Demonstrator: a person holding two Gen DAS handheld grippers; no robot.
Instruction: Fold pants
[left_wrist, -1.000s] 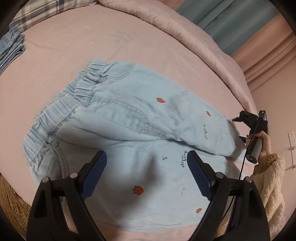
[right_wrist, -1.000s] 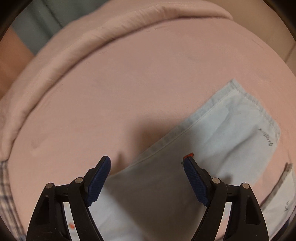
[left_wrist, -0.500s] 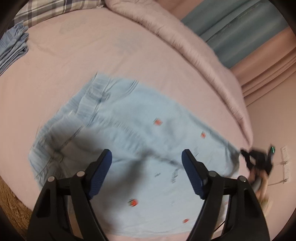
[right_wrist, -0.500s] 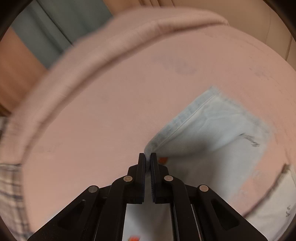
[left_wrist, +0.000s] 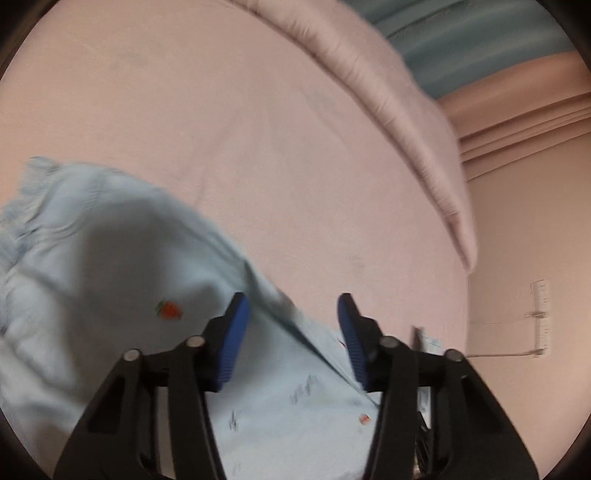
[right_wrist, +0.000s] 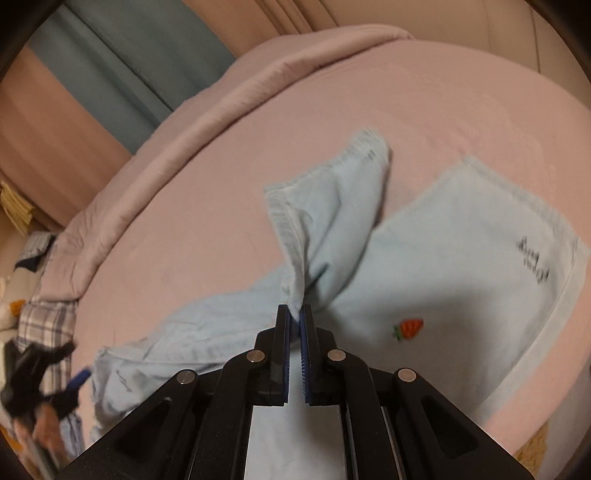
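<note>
The light-blue strawberry-print pants (right_wrist: 461, 266) sprawl on the pink bedsheet (right_wrist: 221, 229), soft and floppy; the right gripper (right_wrist: 294, 314) pinches a hem, best hold, while the left gripper (left_wrist: 291, 325) gapes empty

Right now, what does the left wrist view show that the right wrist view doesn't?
Left wrist only: the left gripper open above the light blue strawberry-print pants, and a white wall outlet.

Right wrist only: the right gripper shut on a pant-leg hem, lifted and twisted; a plaid cloth at the bed edge.

Both: the pants, the pink bedsheet, the rolled pink duvet, teal curtain.
</note>
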